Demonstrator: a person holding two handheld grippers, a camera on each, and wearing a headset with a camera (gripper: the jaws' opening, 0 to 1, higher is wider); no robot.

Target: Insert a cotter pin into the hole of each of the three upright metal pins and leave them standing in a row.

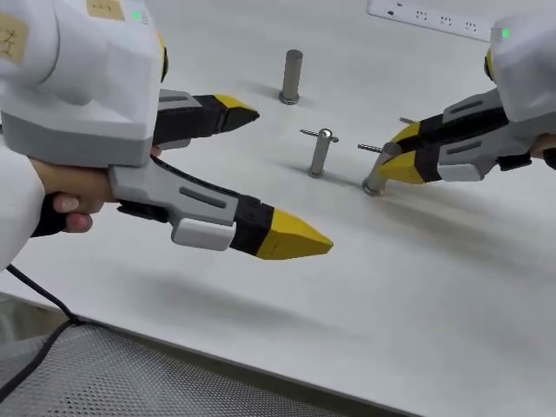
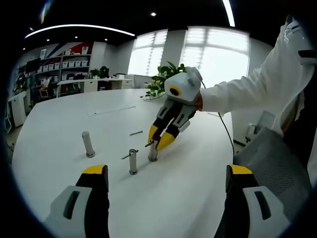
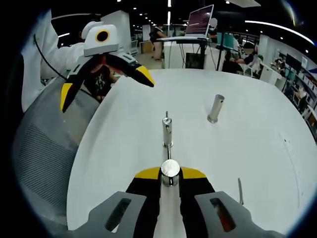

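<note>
Three upright metal pins stand in a row on the white table. The far pin (image 1: 293,76) (image 3: 216,108) is bare. A cotter pin (image 1: 311,133) crosses the top of the middle pin (image 1: 321,155) (image 3: 168,131). My right gripper (image 1: 398,156) (image 3: 170,174) is shut around the near pin (image 1: 376,180) (image 3: 170,168), and a cotter pin (image 1: 369,148) sticks out sideways at its top. My left gripper (image 1: 274,174) (image 2: 167,171) hangs open and empty to the left of the row, well short of it.
A loose cotter pin (image 1: 408,120) (image 3: 239,191) lies on the table behind the right gripper. A white power strip (image 1: 426,17) runs along the far edge. The table's front edge (image 1: 261,365) is close, with grey mesh below it.
</note>
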